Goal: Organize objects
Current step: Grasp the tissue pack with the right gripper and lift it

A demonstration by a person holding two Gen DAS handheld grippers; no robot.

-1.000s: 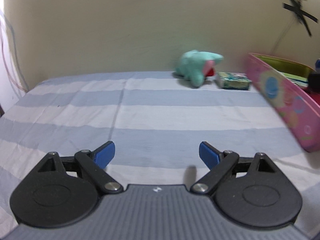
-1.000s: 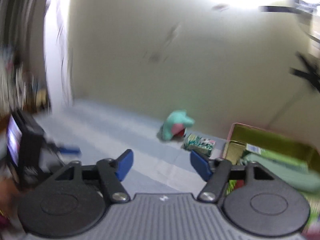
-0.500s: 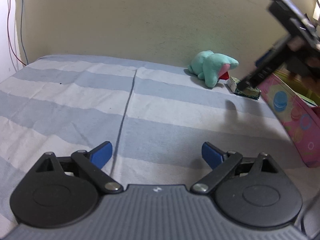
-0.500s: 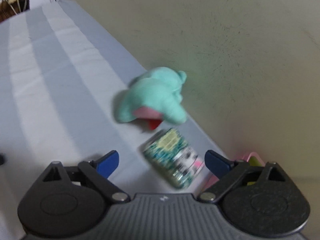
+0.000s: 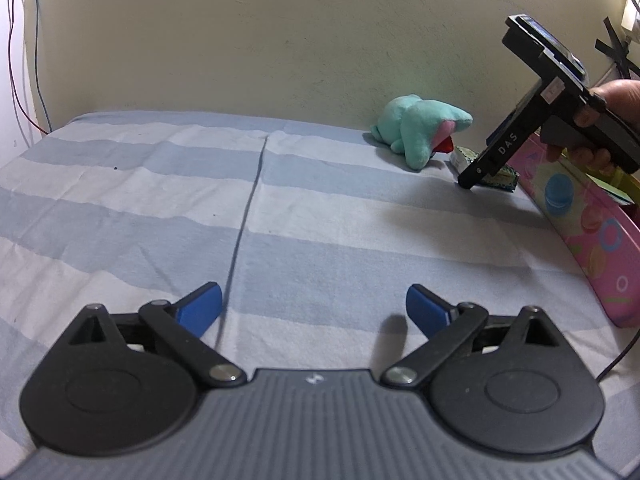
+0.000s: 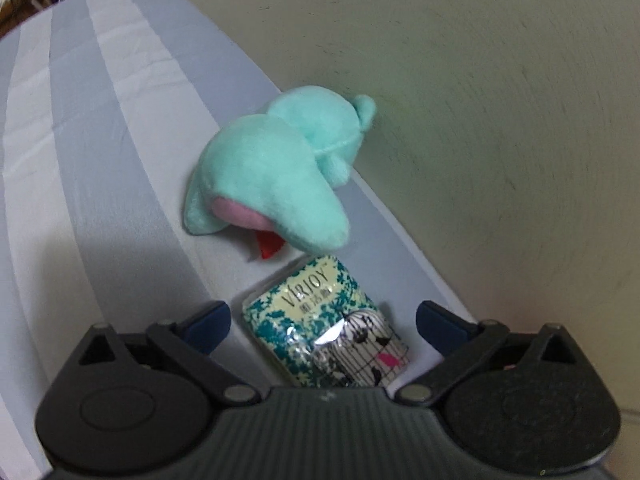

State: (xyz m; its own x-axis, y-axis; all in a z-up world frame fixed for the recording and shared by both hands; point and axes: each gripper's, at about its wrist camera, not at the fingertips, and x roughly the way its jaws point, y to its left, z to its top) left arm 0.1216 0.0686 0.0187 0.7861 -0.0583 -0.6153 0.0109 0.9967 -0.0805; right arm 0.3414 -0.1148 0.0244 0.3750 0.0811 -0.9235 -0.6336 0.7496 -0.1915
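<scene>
A teal-and-cream tissue pack (image 6: 326, 322) lies on the striped bed sheet near the wall, between the open blue fingertips of my right gripper (image 6: 324, 320), which straddles it without gripping. A mint plush toy (image 6: 272, 178) lies just beyond the pack, against the wall. In the left wrist view the plush (image 5: 420, 128) and the pack (image 5: 498, 178) sit at the far right, with my right gripper (image 5: 466, 182) tilted down onto the pack. My left gripper (image 5: 314, 308) is open and empty, low over the sheet.
A pink patterned box (image 5: 592, 232) with a green inside stands at the right edge of the bed, next to the pack. The cream wall (image 5: 280, 40) runs along the far side. Cables (image 5: 18, 60) hang at the left.
My right gripper has dropped toward the tissue pack, so the pack now sits between its fingertips. My left gripper has stayed low and open, with the view shifting slightly.
</scene>
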